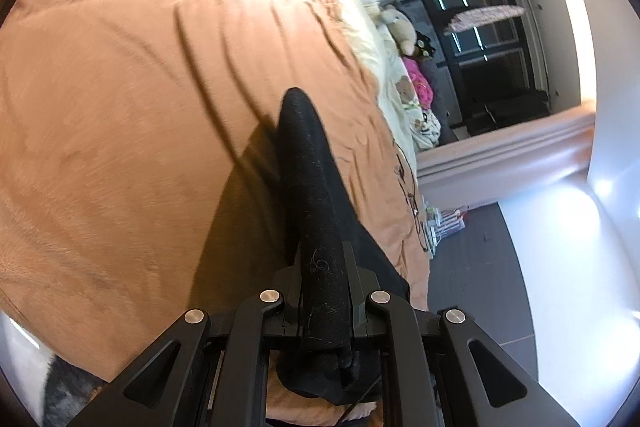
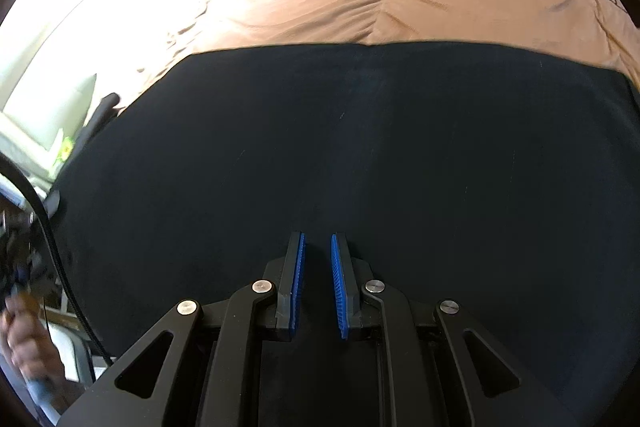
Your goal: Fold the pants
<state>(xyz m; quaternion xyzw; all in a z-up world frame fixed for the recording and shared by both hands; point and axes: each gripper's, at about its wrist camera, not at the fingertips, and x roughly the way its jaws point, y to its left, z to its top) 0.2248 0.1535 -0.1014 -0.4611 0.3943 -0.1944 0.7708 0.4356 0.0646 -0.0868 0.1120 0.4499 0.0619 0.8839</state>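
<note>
Left wrist: left gripper (image 1: 323,267) clamped on ridge of black knit pants (image 1: 316,195), raised over rumpled tan bedspread (image 1: 140,87). Right wrist: right gripper (image 2: 318,247) narrow gap, empty, above flat pants.

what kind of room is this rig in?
Most likely a bedroom: black pants lie on a bed with a tan blanket, plush toys are piled beside it, and a dark window is set in the wall.

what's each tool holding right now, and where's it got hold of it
The left tool is clamped on a bunched fold of the black pants. The right tool holds nothing; its blue pads stand slightly apart above the cloth.
</note>
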